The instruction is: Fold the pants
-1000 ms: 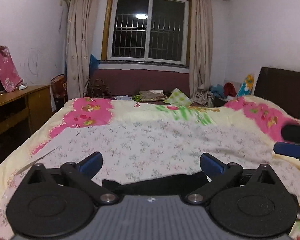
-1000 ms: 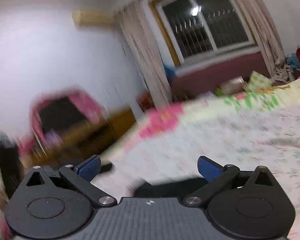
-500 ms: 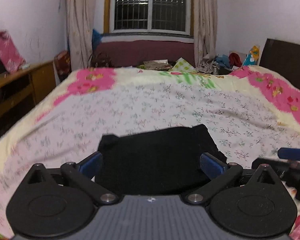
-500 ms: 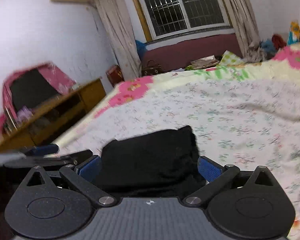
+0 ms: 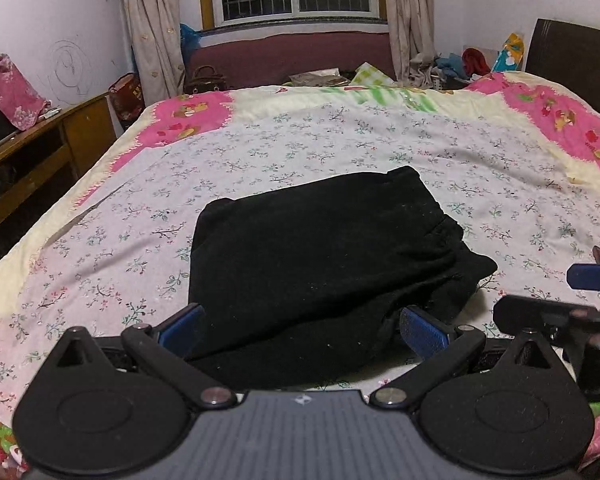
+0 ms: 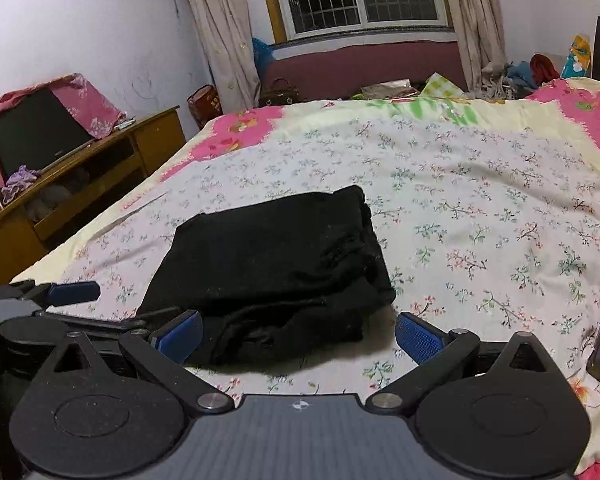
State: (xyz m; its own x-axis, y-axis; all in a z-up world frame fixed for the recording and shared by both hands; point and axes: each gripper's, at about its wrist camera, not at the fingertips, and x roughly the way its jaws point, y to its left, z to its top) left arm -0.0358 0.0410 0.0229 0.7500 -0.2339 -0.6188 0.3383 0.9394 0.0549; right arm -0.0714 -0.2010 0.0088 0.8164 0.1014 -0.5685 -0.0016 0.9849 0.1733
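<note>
Left tongs (image 5: 302, 326): jaws spread wide, nothing between the blue pads, hanging just above the near edge of the black pants (image 5: 320, 268). Near hem sits between the fingers in the left wrist view, no visible contact.

Right tongs (image 6: 298, 332): also spread wide and empty. Here the pants (image 6: 272, 264) fill the left half of the gap; the right pad has only bed sheet (image 6: 480, 216) ahead of it. So the right tongs sit off toward the bundle's right corner, the left tongs more squarely on its near edge.

Each tool shows in the other's camera: right tongs (image 5: 560, 312) at the far right of the left view, left tongs (image 6: 72, 294) at the far left of the right view. Side by side, both on the near side of the bundle.

Pants: already a compact multi-layer rectangle on the floral sheet, mid-bed, straight ahead of both tongs. Long axis looks to run away from the tongs toward the window, skewed slightly right; fisheye makes that uncertain. Near right corner is lumpy, lower layers poke out past the top one.

Judgement: fold looks nearly finished. If one more fold or a tidy is due, both are about equally near; the left is better centred, the right owns the messy corner.
</note>
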